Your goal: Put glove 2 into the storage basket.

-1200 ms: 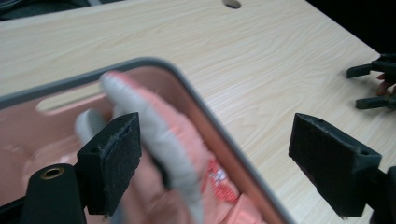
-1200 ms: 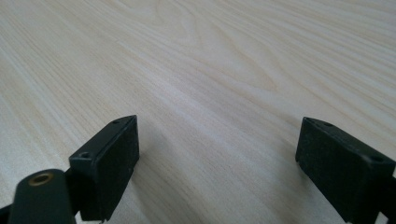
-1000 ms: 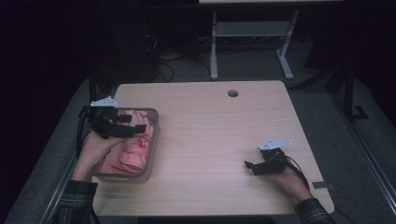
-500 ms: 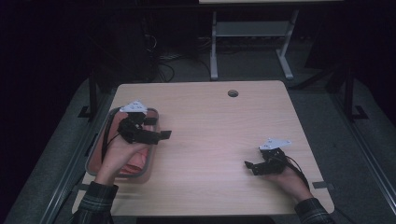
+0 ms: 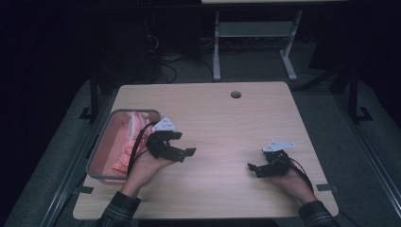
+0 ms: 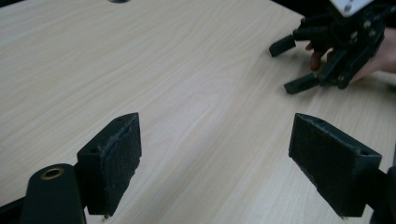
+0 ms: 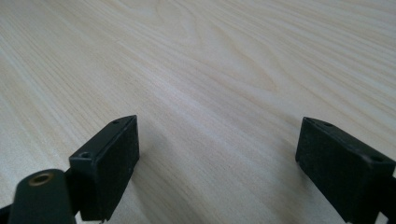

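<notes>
Holding nothing, your left gripper (image 5: 182, 144) and right gripper (image 5: 254, 169) gape; pink stuff, possibly cloth (image 5: 126, 142), fills the bin (image 5: 97, 151).

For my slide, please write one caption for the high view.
Two open hand-held grippers, left and right, over a wooden table beside a grey bin of pink cloth.

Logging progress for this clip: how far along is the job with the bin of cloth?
Looks done: pink cloth lies inside the bin at the table's left edge. In hand: nothing; the left gripper hangs open over bare wood just right of the bin, and the right gripper sits open and empty near the right edge. Left: unclear; no loose cloth on the table.
</notes>
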Available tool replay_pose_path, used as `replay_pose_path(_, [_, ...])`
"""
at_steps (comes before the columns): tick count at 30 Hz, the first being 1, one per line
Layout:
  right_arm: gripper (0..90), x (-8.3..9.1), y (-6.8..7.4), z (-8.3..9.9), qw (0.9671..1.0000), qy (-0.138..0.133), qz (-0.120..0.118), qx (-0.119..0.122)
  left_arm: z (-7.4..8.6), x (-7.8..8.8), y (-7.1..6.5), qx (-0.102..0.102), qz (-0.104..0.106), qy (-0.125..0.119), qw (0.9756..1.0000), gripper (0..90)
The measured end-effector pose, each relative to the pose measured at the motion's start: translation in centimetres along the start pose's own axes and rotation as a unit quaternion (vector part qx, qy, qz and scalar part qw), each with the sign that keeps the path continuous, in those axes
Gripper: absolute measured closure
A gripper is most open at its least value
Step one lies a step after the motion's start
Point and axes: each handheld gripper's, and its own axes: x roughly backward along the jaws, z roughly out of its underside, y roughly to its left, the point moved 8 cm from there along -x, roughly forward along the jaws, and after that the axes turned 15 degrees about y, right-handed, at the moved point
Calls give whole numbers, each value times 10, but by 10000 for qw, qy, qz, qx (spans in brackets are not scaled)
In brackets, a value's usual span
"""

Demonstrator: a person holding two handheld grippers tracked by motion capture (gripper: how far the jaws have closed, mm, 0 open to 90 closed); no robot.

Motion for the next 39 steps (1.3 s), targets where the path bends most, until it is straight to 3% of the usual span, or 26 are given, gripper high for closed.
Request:
replay_pose_path(3, [127,0,0,0,10000,0,1,1,4,-10,-3,-112,-126,49,9998,166])
replay_pose_path(9, [127,0,0,0,10000,3,0,0,11,-29,-11,-239,-173,149,9995,166])
replay_pose_path(23, [127,0,0,0,10000,4,-2,-6,31,-65,-25,-281,-130,289,9991,166])
replay_pose_path(33, [127,0,0,0,10000,5,1,-5,43,-89,-33,-466,-132,618,9969,153])
replay_pose_path(39, [127,0,0,0,10000,5,-1,-5,49,-100,-34,-631,-299,725,9949,151])
